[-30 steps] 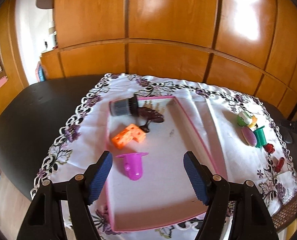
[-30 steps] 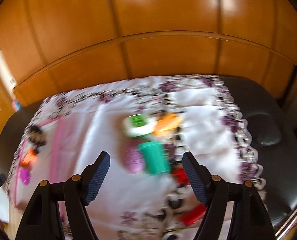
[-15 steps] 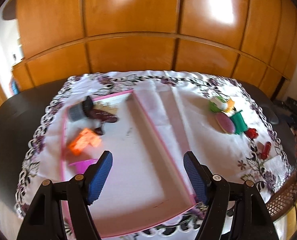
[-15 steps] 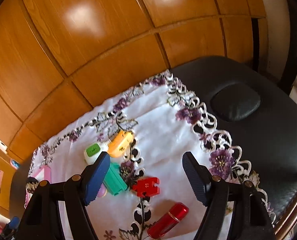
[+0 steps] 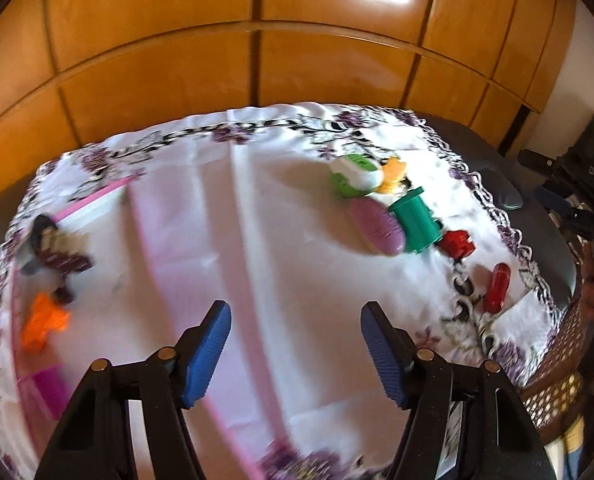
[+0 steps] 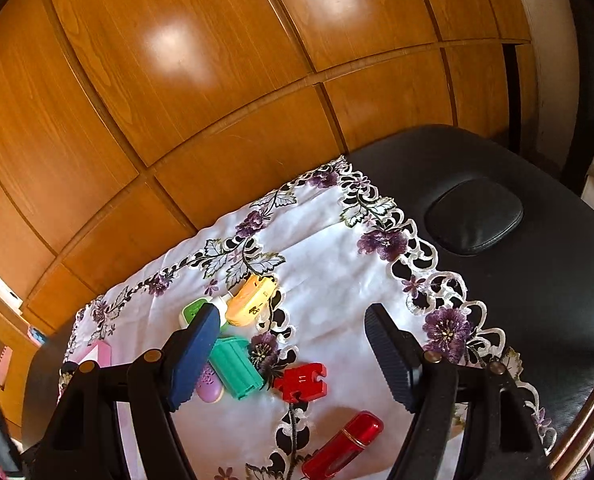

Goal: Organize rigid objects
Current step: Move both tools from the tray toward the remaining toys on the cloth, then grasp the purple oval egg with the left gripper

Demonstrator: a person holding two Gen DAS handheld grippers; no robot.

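Observation:
My left gripper (image 5: 295, 350) is open and empty above the white cloth, beside the pink tray (image 5: 97, 200). The tray holds an orange block (image 5: 43, 322), a magenta cup (image 5: 49, 390) and a dark brush (image 5: 49, 248). Loose on the cloth to the right lie a green-and-white piece (image 5: 355, 176), an orange piece (image 5: 393, 172), a purple oval (image 5: 377, 228), a green cup (image 5: 413, 218), a red puzzle block (image 5: 457, 244) and a red capsule (image 5: 497, 288). My right gripper (image 6: 293, 356) is open and empty above the red puzzle block (image 6: 301, 382), green cup (image 6: 235, 366) and red capsule (image 6: 343, 450).
The embroidered white cloth (image 6: 329, 264) covers a black padded table (image 6: 537, 280). A wooden panelled wall (image 6: 217, 80) stands behind. A wicker edge (image 5: 553, 392) shows at the right in the left wrist view.
My left gripper has swung right, from over the tray toward the loose pieces. My right gripper has tilted and moved slightly, with the red block and capsule now between its fingers in view.

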